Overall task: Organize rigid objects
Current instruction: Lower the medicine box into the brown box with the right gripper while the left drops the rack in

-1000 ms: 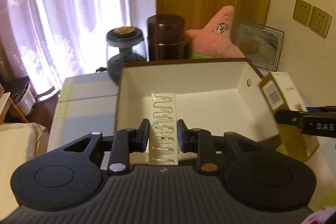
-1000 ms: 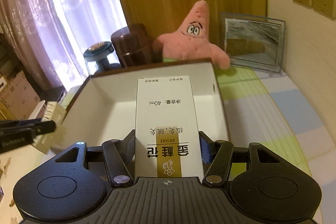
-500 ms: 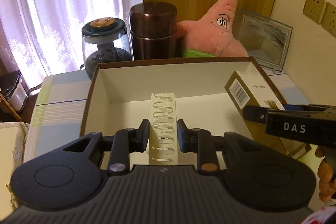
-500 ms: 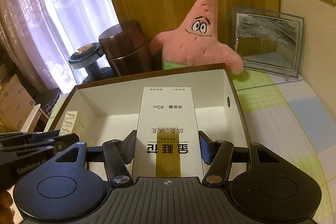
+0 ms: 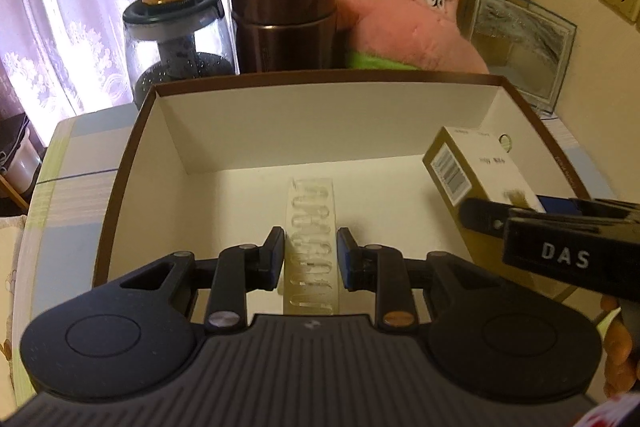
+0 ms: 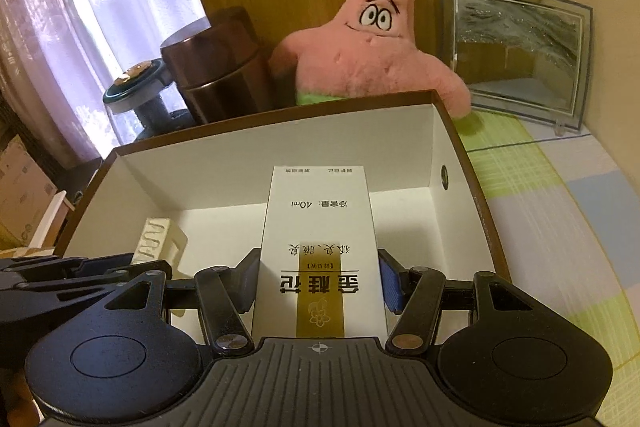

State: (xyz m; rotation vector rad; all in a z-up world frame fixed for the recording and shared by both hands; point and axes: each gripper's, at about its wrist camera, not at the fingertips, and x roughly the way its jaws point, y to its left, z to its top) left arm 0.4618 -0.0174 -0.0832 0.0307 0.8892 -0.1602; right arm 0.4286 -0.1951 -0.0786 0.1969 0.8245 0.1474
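A clear plastic strip [image 5: 310, 239] of moulded loops sits between the left gripper [image 5: 310, 255] jaws, which have just been easing apart, over the floor of the brown-rimmed white box [image 5: 360, 131]. The right gripper [image 6: 318, 281] clamps a white-and-gold carton [image 6: 318, 239] inside the same box. Behind stand a brown canister [image 5: 282, 11], a glass jar [image 5: 176, 35], a pink starfish plush [image 6: 368, 51] and a glass frame [image 6: 516, 55].
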